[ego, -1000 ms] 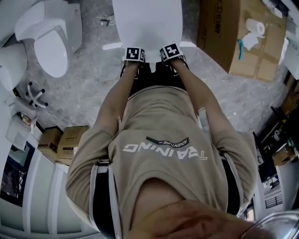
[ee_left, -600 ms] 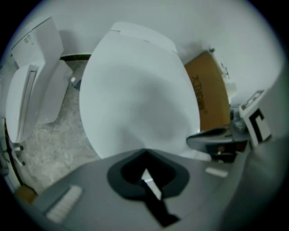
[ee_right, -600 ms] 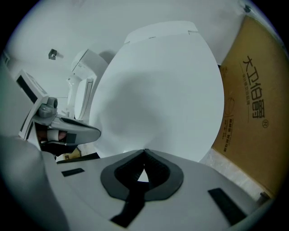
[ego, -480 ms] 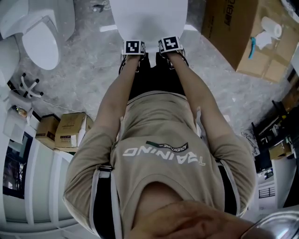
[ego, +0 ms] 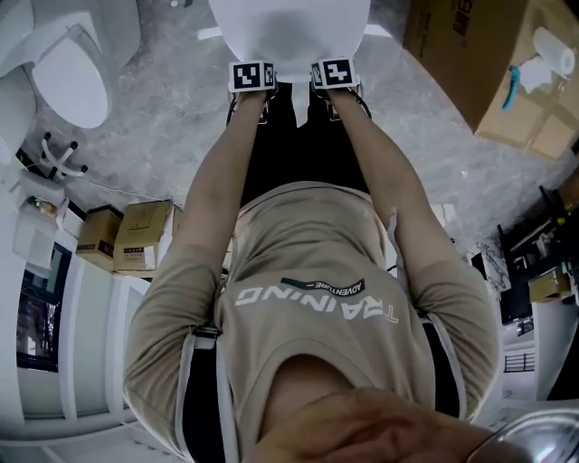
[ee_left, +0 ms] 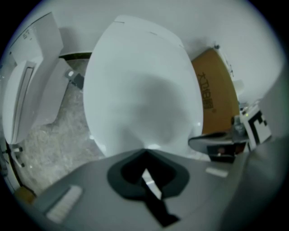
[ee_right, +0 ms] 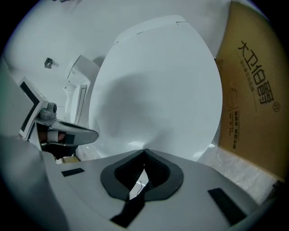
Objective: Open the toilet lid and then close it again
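Lid position: the white, glossy, oval plastic toilet lid [ego: 289, 27] lies directly ahead of both grippers, and its near rim meets their tips.
Left gripper: the left gripper [ee_left: 144, 152] has its jaws closed tip to tip, set against the lid's near rim.
Right gripper: the right gripper [ee_right: 144, 151] is likewise clenched, with its tips together at the same rim, just beside the left gripper.
Grip on rim: the tips possibly pinch the rim rather than only touching it; no view settles this.
Hidden: in the head view the black-and-white marker cubes [ego: 252, 76] cover both sets of jaws, and the top edge cuts off the lid's far end.
Lid appearance: smooth and unmarked, with a soft grey shadow at its centre; it appears to lie flat.
Surroundings: a brown cardboard box with printed characters [ee_right: 253, 94] stands just beside the lid on the right. A second white toilet [ego: 68, 68] stands well apart on the left, on the grey mottled floor [ego: 172, 136].
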Available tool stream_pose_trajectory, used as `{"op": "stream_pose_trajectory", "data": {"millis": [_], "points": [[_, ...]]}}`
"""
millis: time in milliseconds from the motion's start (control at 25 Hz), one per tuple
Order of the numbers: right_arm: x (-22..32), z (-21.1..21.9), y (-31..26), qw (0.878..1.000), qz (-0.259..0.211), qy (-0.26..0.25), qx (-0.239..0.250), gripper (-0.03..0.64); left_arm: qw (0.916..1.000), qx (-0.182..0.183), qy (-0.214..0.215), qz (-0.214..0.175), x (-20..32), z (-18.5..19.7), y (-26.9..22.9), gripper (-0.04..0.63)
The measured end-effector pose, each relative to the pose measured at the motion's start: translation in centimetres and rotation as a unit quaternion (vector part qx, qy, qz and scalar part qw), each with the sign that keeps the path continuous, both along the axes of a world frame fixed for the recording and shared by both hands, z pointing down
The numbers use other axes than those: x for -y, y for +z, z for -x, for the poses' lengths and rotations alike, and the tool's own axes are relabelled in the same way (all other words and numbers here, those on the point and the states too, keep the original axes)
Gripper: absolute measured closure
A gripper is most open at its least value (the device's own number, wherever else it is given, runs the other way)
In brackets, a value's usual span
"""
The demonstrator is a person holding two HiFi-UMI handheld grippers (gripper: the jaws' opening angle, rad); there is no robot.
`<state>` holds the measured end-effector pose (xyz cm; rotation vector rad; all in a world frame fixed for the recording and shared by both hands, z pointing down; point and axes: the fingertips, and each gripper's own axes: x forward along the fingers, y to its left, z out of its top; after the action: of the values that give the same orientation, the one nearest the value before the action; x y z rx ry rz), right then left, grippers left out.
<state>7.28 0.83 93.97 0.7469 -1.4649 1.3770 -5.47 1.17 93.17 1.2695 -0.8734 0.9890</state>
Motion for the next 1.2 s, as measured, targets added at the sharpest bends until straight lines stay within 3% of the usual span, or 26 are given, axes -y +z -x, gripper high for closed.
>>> {"op": "stream_pose_trajectory", "data": {"millis": [200, 560, 920, 1200], "points": [[-0.2, 0.1, 1.5, 1.0, 0.007, -0.005, 0.003, 0.606, 0.9998, -0.002, 0.02, -0.006, 0.2, -1.5, 1.0, 0.592], [-0.2, 0.1, 2.6, 1.0, 0.002, -0.01, 0.0, 0.606, 0.9997, 0.005, 0.014, -0.017, 0.4, -2.2, 3.1, 0.592], [-0.2, -0.1, 2.5, 0.999, -0.017, 0.012, -0.024, 0.606, 0.9977, 0.017, 0.061, -0.023, 0.4, -2.3, 3.1, 0.591], [-0.2, 0.0, 2.6, 1.0, 0.002, 0.004, 0.012, 0.606, 0.9923, 0.01, 0.117, -0.04, 0.2, -2.5, 3.2, 0.592]]}}
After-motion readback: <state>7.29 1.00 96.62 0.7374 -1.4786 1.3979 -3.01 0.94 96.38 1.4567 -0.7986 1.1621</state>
